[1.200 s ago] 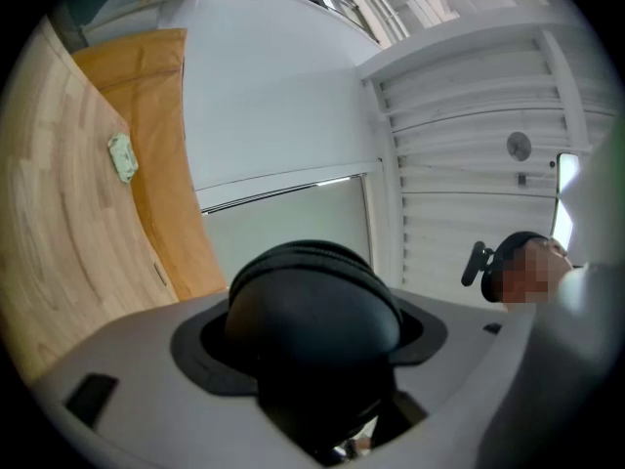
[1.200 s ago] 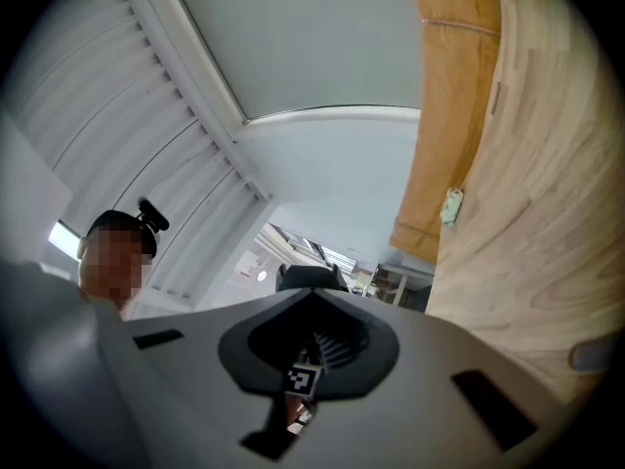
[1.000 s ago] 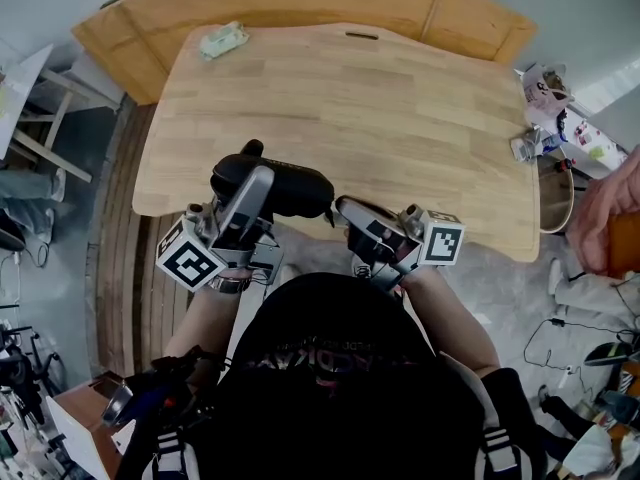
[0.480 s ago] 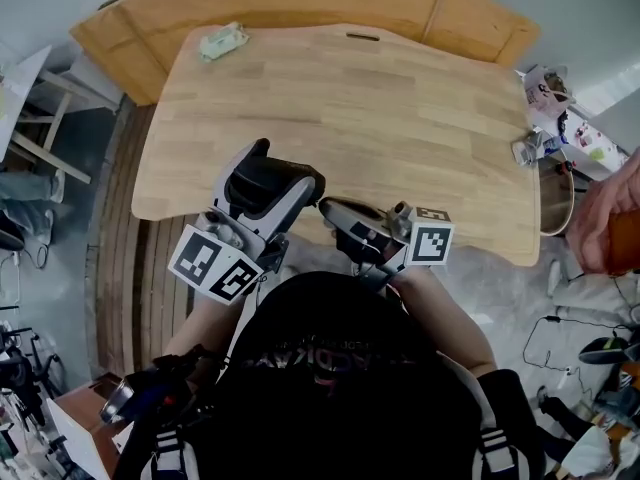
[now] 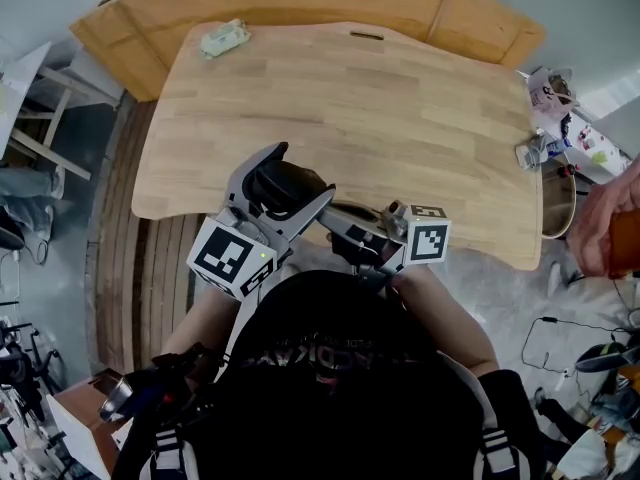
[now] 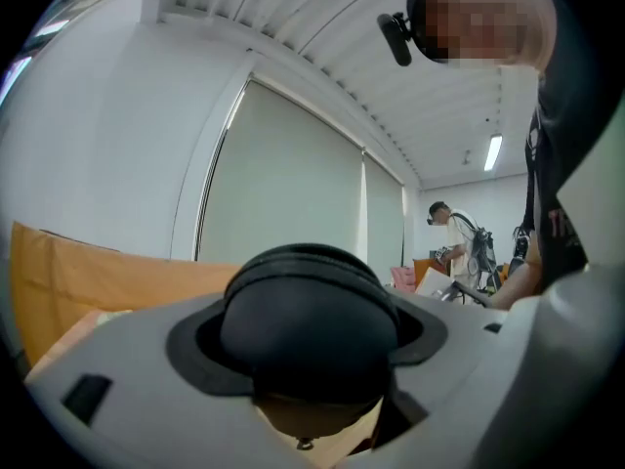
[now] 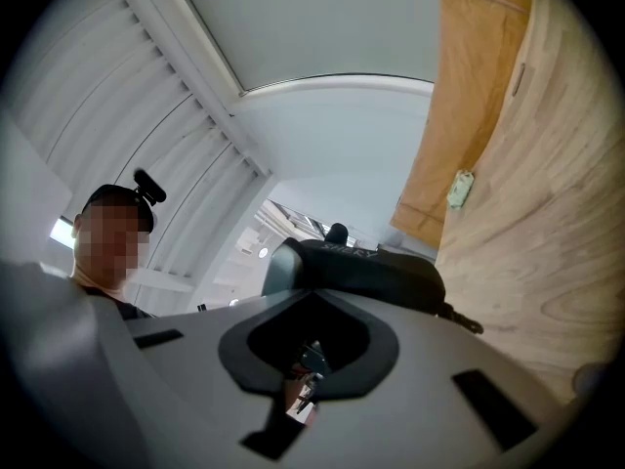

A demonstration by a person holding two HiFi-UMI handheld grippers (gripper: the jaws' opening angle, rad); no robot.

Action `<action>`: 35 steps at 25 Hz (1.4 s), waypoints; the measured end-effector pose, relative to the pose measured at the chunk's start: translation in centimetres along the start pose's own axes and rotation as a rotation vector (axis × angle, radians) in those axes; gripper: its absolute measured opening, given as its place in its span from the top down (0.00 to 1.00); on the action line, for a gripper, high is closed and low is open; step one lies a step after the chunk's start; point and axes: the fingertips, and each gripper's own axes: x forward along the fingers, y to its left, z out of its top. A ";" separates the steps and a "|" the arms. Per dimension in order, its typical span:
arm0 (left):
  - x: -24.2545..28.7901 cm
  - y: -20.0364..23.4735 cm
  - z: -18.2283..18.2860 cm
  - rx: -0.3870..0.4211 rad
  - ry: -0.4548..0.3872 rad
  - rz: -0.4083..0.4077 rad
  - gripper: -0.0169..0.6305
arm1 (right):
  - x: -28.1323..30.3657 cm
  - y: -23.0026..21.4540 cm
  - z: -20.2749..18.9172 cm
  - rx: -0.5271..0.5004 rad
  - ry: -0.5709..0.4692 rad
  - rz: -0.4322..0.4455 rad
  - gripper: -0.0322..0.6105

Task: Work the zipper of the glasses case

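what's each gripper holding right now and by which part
The left gripper clamps the glasses case across its body; the right gripper is shut on its zipper pull.

Left hand-held gripper (image 6: 312,374): grey jaws clamped on the rounded end of the black glasses case (image 6: 308,325). Orange-brown board (image 6: 88,272) behind at left. A person (image 6: 451,237) stands far off, right.

Wood table (image 5: 400,118) w/ sm. green item (image 5: 223,39), far-left corner
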 end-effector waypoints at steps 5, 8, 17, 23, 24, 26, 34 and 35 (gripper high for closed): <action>0.3 -0.6 -0.5 -0.002 0.035 -0.070 0.42 | -0.3 -0.2 -0.3 0.046 0.019 0.029 0.93; 0.2 -0.7 -0.1 -0.043 0.022 -0.102 0.41 | -0.3 0.2 0.1 0.075 -0.002 0.068 0.93; -2.3 -1.4 2.1 -0.053 -0.088 -0.253 0.41 | -1.0 2.7 3.3 0.163 -0.102 0.212 0.93; -3.4 -3.1 3.3 -0.103 -0.198 -0.350 0.41 | -0.5 5.7 3.7 0.219 -0.054 0.353 0.93; -3.5 -3.7 3.7 -0.099 -0.212 -0.374 0.41 | -0.3 6.0 3.5 0.228 -0.033 0.370 0.93; -3.5 -5.0 4.7 -0.071 -0.227 -0.419 0.41 | 0.1 6.5 3.1 0.248 0.009 0.392 0.93; -3.1 -5.8 4.3 0.033 -0.142 -0.410 0.50 | 0.5 6.1 3.2 0.214 0.037 0.339 0.93; -2.9 -5.6 4.0 0.055 -0.123 -0.392 0.50 | 0.5 5.8 3.3 0.197 0.043 0.314 0.93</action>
